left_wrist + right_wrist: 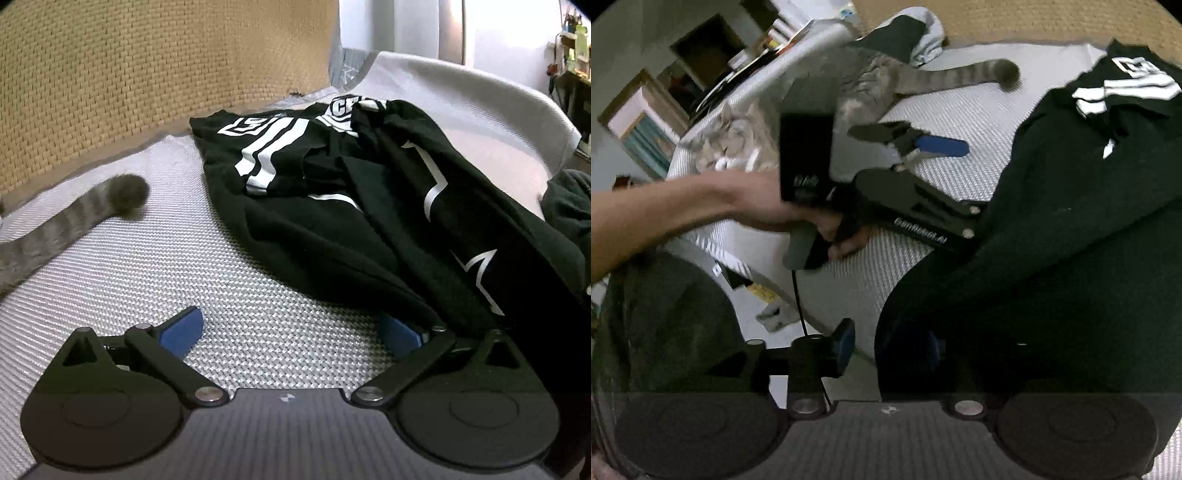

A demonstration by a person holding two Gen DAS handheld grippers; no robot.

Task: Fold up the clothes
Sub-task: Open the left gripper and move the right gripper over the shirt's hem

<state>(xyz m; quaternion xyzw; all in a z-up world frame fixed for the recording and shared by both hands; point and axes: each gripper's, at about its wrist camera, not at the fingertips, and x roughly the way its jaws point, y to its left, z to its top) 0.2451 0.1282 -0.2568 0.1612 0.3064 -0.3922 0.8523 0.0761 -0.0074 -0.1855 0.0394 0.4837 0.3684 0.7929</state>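
Note:
A black garment [332, 240] with white stripes and lettering lies loosely bunched on the white woven mattress [147, 280]. My left gripper [291, 328] rests at its near edge, jaws wide open, nothing between the blue pads; the cloth's hem overlaps the right finger [400, 332]. In the right wrist view the garment [1071, 258] fills the right side and drapes over the right gripper's [888, 345] right-hand finger. The left pad [846, 343] stands clear of the cloth, so these jaws are partly open. A hand [798, 218] holds the left gripper, whose blue finger [942, 144] shows.
A grey striped cat [871, 88] lies on the mattress to the left, its tail [122, 195] stretched toward the garment. A tan woven mat [147, 74] runs along the back. Another dark cloth [569, 206] sits at the right edge. Shelves [701, 55] stand beyond the bed.

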